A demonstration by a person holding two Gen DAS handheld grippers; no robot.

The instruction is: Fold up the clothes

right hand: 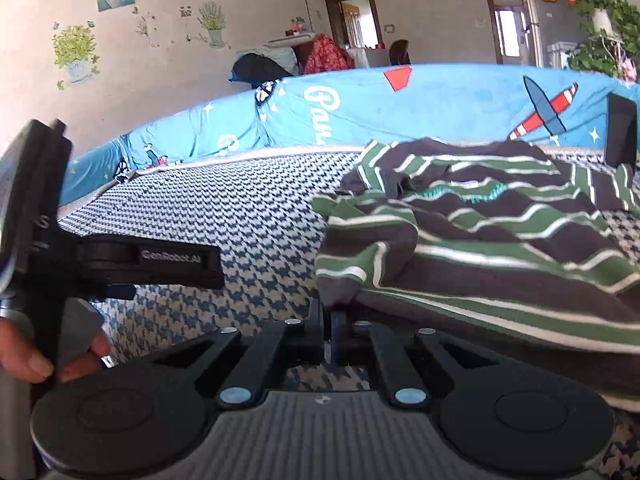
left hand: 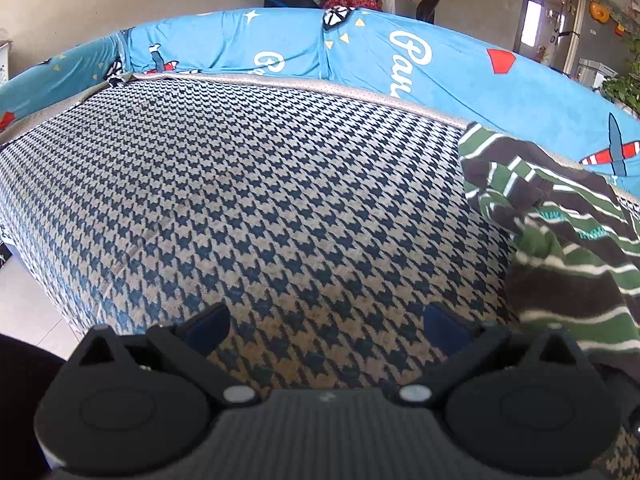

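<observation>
both tongs tilt downward, right tongs (right hand: 327, 312) pinching the striped shirt (right hand: 480, 232).

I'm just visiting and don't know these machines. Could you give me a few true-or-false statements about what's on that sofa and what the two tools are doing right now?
1. The striped garment lies crumpled, not yet folded. True.
2. The right tool is wide open and well clear of the garment. False: its jaws are shut on the garment's near edge.
3. The left tool is open with nothing between its fingers. True.
4. The garment is plain red. False: it has dark, green and white stripes.
5. The seat cover under the garment has a houndstooth pattern. True.
6. The backrest cover is plain white. False: it is blue with printed aeroplanes and lettering.
</observation>
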